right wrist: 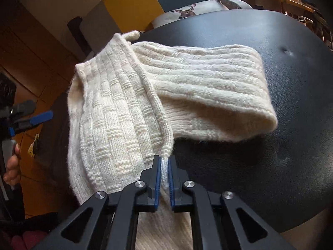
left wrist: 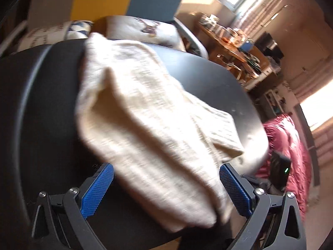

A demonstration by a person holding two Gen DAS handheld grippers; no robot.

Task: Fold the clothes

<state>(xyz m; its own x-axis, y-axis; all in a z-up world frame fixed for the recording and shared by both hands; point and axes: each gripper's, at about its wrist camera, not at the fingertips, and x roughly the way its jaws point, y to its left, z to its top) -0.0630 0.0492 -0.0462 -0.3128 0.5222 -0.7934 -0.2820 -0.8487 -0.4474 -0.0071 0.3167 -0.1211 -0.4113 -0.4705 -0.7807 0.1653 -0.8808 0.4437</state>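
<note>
A cream knitted garment [right wrist: 129,104] lies partly folded on a round black leather table [right wrist: 281,135], with one end hanging over the near-left rim. My right gripper [right wrist: 165,166] is shut on a ribbed edge of the knit at the front of the table. In the left wrist view the same garment [left wrist: 145,108] is blurred, and its near end shows between the spread blue pads [left wrist: 97,189] of my left gripper [left wrist: 166,189], which is open and grips nothing. The right wrist view shows the left gripper [right wrist: 27,123] off the table's left side, held by a hand [right wrist: 12,166].
Behind the table [left wrist: 208,77] stand a chair with a blue back [left wrist: 154,0], a deer-print pillow [left wrist: 145,29] and a yellow panel [left wrist: 100,0]. A cluttered wooden desk [left wrist: 235,48] and a pink blanket [left wrist: 291,141] lie to the right. Wooden floor [right wrist: 41,62] lies to the left.
</note>
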